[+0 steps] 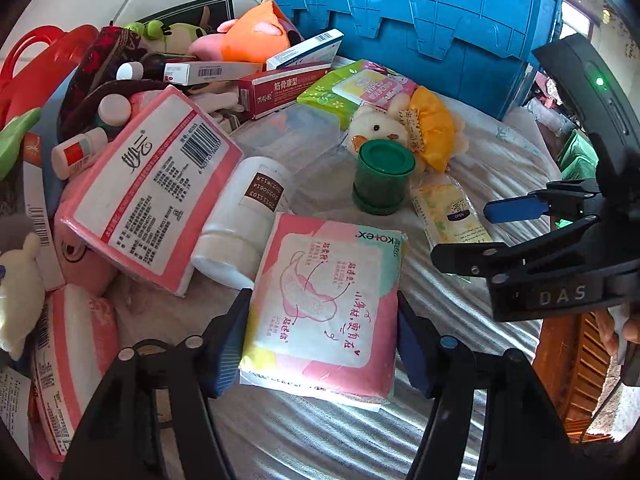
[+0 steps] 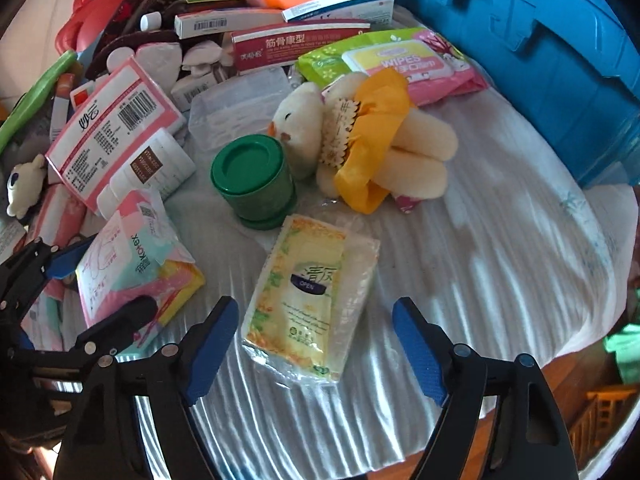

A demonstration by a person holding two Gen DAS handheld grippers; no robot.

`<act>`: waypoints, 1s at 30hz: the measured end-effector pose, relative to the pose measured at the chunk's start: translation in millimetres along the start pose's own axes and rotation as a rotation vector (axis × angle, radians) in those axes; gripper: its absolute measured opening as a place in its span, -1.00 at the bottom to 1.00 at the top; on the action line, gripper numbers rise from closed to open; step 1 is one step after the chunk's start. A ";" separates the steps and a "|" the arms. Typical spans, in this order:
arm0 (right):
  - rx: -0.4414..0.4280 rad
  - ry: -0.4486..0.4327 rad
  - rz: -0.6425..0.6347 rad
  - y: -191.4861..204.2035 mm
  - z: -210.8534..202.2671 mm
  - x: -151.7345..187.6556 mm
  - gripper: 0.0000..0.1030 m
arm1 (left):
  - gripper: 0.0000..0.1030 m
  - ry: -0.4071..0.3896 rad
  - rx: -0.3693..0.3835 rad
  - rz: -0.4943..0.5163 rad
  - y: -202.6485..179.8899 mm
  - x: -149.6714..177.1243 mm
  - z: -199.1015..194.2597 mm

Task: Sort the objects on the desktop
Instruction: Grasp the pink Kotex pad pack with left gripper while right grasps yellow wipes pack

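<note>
Striped cloth covers the desk (image 1: 460, 360), and nearly everything on it is unsorted. From the left wrist view, a jumble of boxes, bottles and plush toys crowds the far left beside the blue crate (image 1: 420, 12), whose inside I cannot see. The left hand-held gripper (image 1: 320, 340) straddles the pink pad pack (image 1: 324, 312), its jaws right at the pack's sides, though I cannot tell if they pinch yet.

From the right wrist view, the right hand-held gripper (image 2: 316, 344) stands wide around the near end of the yellow tissue pack (image 2: 308, 300), apart from it on both sides. A green jar (image 2: 254, 180) and a plush duck (image 2: 360, 140) lie beyond. Sorting looks barely begun.
</note>
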State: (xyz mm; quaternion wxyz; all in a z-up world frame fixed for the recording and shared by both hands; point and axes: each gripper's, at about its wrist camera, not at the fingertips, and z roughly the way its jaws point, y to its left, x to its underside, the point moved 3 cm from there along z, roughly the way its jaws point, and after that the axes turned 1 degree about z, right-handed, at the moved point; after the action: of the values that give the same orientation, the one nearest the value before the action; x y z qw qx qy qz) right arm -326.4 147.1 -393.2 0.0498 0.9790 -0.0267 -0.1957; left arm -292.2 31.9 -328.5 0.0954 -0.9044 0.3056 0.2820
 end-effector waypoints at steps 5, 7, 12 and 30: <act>0.099 -0.004 -0.039 11.9 7.3 0.7 0.49 | 0.27 -0.007 0.022 -0.020 2.7 -0.8 0.0; 0.102 -0.003 -0.043 12.5 6.6 0.2 0.38 | 0.27 -0.009 0.024 -0.018 1.8 -0.5 -0.4; 0.039 -0.015 -0.050 10.2 -3.0 1.7 -0.29 | 0.25 -0.018 0.033 -0.021 2.5 0.5 -5.9; -0.024 -0.247 -0.114 23.4 -97.3 -23.3 -0.55 | 0.24 -0.165 0.022 -0.067 12.1 -30.7 -61.8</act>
State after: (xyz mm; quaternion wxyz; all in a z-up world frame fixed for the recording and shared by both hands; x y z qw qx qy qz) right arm -311.1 134.0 -292.4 0.0466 0.9468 0.0253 -0.3174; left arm -291.7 16.3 -260.2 0.1397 -0.8866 0.2694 0.3489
